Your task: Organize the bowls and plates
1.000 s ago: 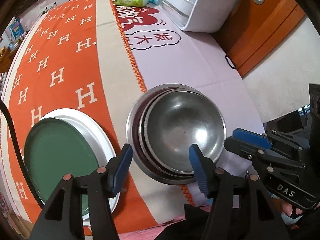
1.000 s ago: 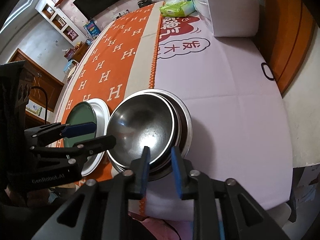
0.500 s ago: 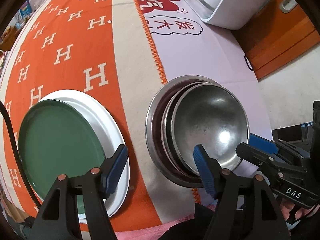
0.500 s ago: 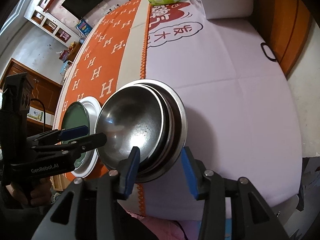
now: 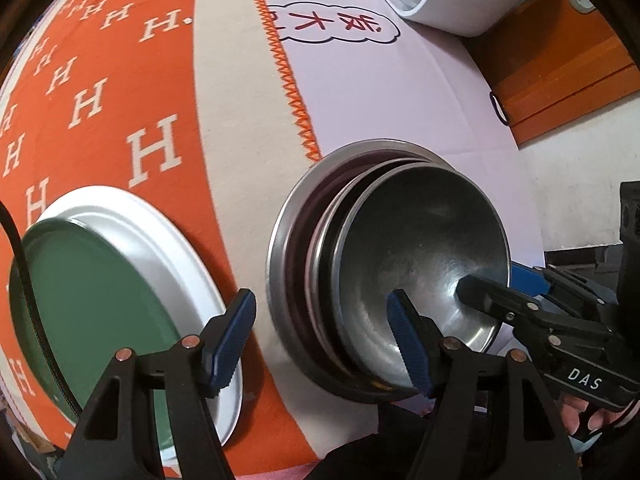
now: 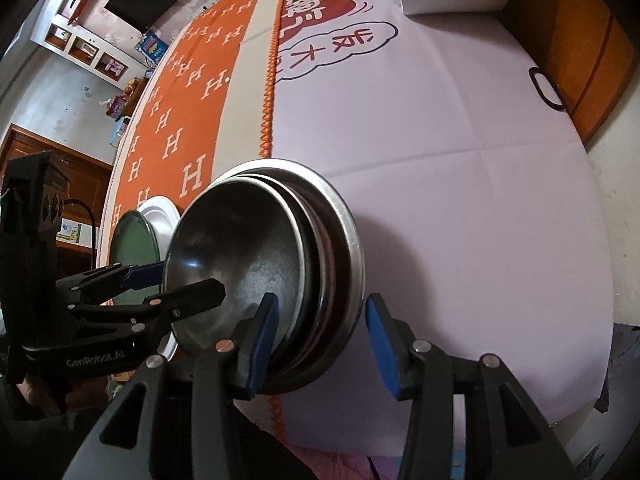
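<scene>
**Both Tools Straddling the Bowl Stack Rim**

While both tools point steeply down at the near edge, the tabletop point(image 5: 380, 92) carries an orange cloth point(image 5: 92, 92) with white H letters on its left part and a pale printed cover on its right part. At the far right of the tabletop stands a white appliance point(image 5: 448, 0).

On the orange cloth sits a white plate point(image 5: 160, 232) with a green plate point(image 5: 92, 312) lying in it. Just beside it, across the cloth's zigzag border, stands the bowl stack point(image 6: 344, 236): a wide steel bowl holding several nested dishes, with a smaller steel bowl point(image 5: 424, 264) uppermost and tilted.

The left tool point(image 5: 320, 340) is roughly half open, its jaws closing. Its right finger reaches inside the top bowl; its left finger sits outside the stack, over the gap beside the white plate. No pad presses on anything.

The right tool point(image 6: 322, 336) is partly open, its jaws opening. Its left finger stands inside the top bowl and its right finger outside the stack's outer rim; whether either pad touches metal cannot be told.
</scene>
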`<state>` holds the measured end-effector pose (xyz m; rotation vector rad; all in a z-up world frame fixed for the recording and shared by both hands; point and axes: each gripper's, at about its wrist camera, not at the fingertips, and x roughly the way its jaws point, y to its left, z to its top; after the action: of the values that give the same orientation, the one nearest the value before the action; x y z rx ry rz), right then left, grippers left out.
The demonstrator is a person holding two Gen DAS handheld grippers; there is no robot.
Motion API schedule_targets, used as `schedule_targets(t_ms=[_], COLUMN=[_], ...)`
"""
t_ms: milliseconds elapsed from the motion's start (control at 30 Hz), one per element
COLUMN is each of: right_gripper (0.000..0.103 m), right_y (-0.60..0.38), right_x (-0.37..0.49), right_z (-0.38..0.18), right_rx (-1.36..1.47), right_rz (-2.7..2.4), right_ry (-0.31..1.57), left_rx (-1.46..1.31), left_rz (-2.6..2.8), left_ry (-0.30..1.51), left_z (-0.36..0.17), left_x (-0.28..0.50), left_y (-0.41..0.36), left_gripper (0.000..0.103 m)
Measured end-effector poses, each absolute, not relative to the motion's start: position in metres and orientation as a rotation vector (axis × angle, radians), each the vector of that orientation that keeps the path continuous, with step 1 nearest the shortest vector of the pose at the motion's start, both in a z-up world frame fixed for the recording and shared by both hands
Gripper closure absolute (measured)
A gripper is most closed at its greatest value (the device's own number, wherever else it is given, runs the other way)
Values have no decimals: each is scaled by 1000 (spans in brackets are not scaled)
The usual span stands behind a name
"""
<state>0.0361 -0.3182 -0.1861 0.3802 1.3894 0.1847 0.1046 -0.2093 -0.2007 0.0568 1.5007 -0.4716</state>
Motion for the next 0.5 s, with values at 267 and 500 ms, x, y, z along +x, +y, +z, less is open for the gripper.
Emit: schedule_targets(t_ms=[267,500], right_gripper=[59,66], right_y=[-319,-316], right_x=[42,45], right_z=[-196,-196], right_rx=[382,352], right_rz=[191,227], right_ry=[1404,1378], left_rx=[89,70], left_rz=[-484,-464], left_ry=[1540,1505], left_z=[-215,-214], left_x=[110,103], left_y=[-223,-225], left_gripper=[46,48])
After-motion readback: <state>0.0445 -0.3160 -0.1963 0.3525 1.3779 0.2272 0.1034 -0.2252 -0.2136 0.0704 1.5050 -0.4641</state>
